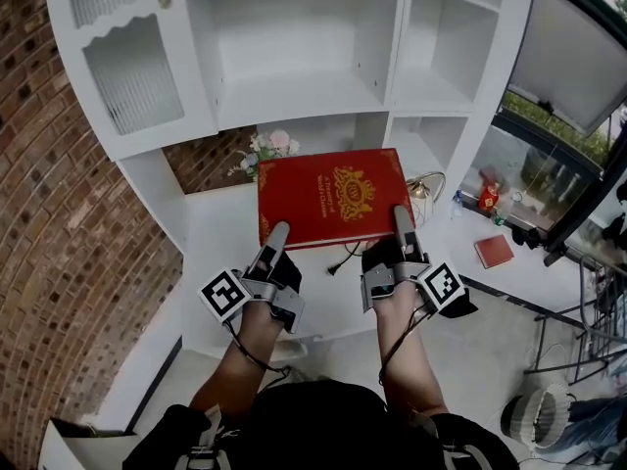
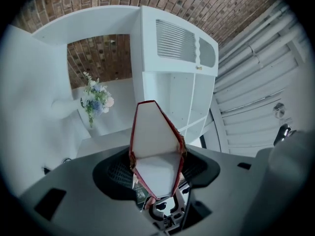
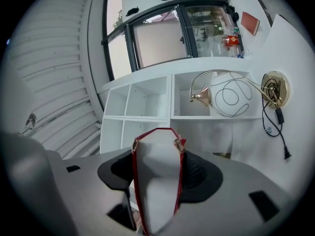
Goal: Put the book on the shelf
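A big red book [image 1: 331, 196] with a gold crest is held flat in the air in front of the white shelf unit [image 1: 294, 101]. My left gripper [image 1: 275, 239] is shut on its near left corner. My right gripper [image 1: 403, 225] is shut on its near right corner. In the left gripper view the book's white page edge [image 2: 153, 146] stands between the jaws. The right gripper view shows the book's edge [image 3: 156, 178] clamped the same way. The shelf compartments ahead hold nothing.
A small flower bunch [image 1: 266, 151] stands at the back of the white counter [image 1: 211, 253]. A brass lamp [image 1: 424, 186] with a black cord lies on the right. A small red book [image 1: 493, 251] and a red bottle [image 1: 487, 198] sit far right. Brick wall [image 1: 44, 223] on the left.
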Motion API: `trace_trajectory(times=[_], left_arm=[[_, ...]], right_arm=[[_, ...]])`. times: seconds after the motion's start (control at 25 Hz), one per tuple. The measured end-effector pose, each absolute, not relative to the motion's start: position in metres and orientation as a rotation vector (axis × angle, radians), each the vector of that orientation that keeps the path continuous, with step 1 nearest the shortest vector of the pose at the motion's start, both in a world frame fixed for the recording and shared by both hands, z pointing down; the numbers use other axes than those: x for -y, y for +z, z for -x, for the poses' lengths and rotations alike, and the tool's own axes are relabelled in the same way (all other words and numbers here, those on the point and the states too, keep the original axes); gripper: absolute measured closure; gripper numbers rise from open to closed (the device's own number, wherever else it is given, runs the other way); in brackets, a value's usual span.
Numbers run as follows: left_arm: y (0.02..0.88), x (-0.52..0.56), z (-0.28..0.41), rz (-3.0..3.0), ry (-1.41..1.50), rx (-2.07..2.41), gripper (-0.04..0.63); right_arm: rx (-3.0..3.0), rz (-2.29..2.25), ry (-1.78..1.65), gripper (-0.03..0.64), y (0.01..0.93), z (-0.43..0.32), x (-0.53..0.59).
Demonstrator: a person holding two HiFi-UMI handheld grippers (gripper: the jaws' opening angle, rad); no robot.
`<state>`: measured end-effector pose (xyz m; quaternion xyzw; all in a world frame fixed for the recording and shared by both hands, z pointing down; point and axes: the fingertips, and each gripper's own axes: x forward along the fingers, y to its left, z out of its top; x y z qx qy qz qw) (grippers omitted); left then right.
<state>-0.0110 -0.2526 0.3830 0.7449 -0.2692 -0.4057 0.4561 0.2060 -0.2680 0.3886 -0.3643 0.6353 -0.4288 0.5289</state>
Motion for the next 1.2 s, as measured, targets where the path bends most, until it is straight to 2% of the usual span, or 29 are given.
trace_trajectory(times=[0.72,1.2], left_arm=[[0.305,0.310,0.044,-2.019,-1.106,0.707,0.328],[0.306,0.360,0.065,-2.009,-1.143,0.793,0.322]], right_arm=[[-1.611,0.707,-0.948,0.357,0.314,-0.170,0.348],[-1.630,0.776,-1.050,0.354,0.324,-0.147,0.406]])
